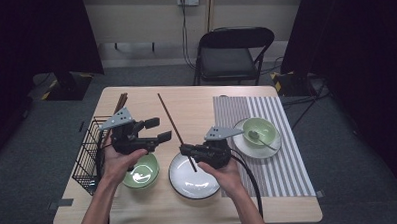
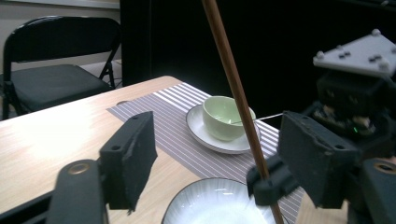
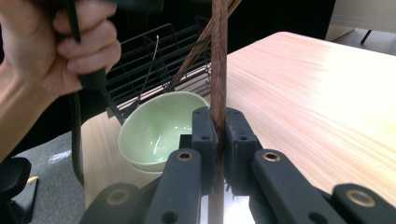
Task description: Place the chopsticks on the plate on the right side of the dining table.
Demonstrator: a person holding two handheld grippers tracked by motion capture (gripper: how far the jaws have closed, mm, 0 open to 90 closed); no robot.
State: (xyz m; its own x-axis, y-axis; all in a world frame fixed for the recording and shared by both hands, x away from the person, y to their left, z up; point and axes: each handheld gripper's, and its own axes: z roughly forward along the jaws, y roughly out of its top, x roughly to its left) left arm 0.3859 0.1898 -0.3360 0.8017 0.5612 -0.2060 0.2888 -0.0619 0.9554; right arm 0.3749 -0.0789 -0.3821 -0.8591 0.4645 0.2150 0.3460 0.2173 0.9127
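The right tool [image 1: 187,150] pinches a chopstick [image 1: 169,116] above the white plate [image 1: 185,185], the left tool [image 1: 158,130] spread empty; next, probably, lowering the chopstick beside that plate.

We see a long, thin, dark brown wooden chopstick [image 1: 173,124], straight and bare. It slants above the table, its lower end over the white plate [image 1: 189,185] and its upper end toward the far edge, clear of the tabletop along its length.
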